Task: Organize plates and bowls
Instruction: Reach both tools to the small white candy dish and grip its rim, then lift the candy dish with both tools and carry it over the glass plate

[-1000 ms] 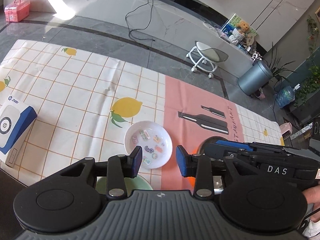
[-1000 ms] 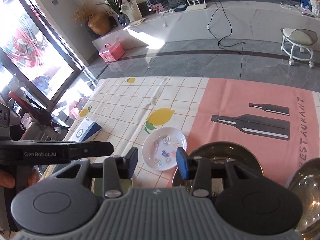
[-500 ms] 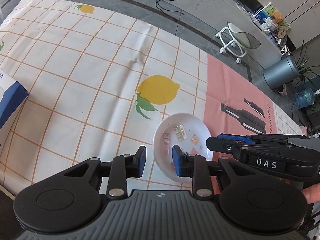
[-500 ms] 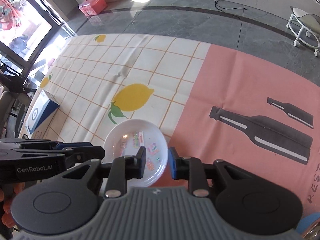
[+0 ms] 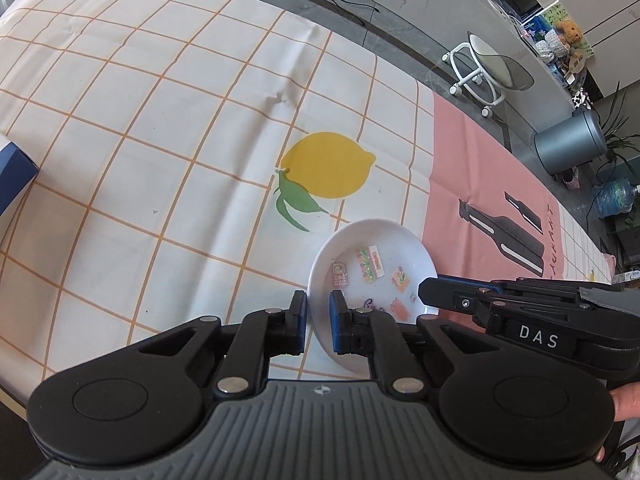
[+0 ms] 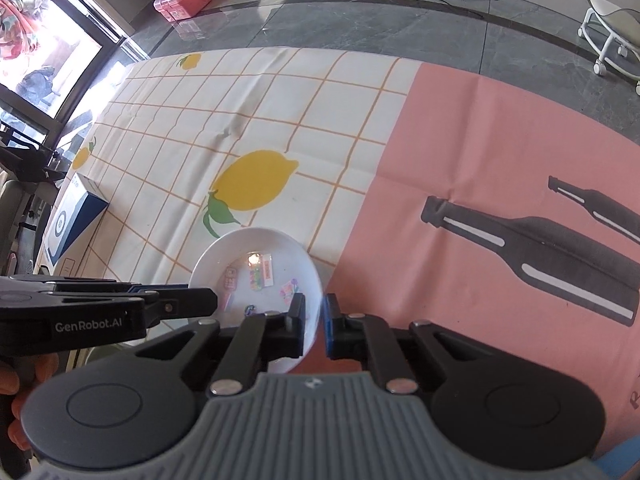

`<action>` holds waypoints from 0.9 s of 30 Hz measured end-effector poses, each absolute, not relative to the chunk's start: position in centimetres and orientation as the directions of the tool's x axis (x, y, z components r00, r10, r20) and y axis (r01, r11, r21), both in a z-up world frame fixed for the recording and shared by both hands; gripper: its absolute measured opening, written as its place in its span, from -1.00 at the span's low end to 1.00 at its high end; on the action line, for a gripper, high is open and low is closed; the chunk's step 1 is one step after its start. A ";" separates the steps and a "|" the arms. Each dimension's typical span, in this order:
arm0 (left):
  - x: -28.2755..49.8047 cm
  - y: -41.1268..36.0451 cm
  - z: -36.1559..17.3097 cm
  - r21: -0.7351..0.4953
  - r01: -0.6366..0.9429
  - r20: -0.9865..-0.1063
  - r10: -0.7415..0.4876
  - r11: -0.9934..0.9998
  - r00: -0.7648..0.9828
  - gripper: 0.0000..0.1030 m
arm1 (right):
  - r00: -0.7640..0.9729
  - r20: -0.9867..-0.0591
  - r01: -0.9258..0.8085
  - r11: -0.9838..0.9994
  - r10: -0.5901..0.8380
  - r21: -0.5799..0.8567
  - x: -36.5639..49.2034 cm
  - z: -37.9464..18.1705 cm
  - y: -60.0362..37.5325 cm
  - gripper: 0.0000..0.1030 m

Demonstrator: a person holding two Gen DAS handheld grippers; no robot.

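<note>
Plate (image 5: 372, 276), white with small stickers, sits on the worktop's lemon-print cloth (image 5: 160, 128). Left gripper (image 5: 318, 326) and right gripper (image 6: 314, 330) each have jaws nearly closed, pinching opposite rims.

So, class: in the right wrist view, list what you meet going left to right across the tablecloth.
Blue and white box → printed lemon → white plate → printed black bottle.
</note>
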State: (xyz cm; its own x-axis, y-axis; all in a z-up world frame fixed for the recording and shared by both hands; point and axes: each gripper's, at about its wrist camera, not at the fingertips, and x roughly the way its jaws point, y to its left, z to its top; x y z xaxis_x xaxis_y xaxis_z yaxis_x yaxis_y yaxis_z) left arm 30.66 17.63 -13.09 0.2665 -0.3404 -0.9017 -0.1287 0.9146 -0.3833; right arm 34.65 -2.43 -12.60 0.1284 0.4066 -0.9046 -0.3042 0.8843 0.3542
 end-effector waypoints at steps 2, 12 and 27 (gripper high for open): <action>30.6 17.7 -13.1 -0.372 -0.131 -0.906 -0.329 0.919 0.265 -0.90 | 0.126 -0.904 -0.293 0.886 0.409 0.360 34.7 -12.9 -2.5 -0.93; 29.3 18.7 -9.8 -0.402 -0.136 -0.878 -0.340 0.906 0.337 -0.95 | 0.181 -0.871 -0.280 0.873 0.456 0.398 34.1 -9.9 -3.1 -1.00; 20.0 17.9 -1.8 -0.411 -0.085 -0.820 -0.328 0.908 0.469 -0.97 | 0.286 -0.801 -0.327 0.840 0.525 0.434 25.2 -2.6 -5.1 -1.00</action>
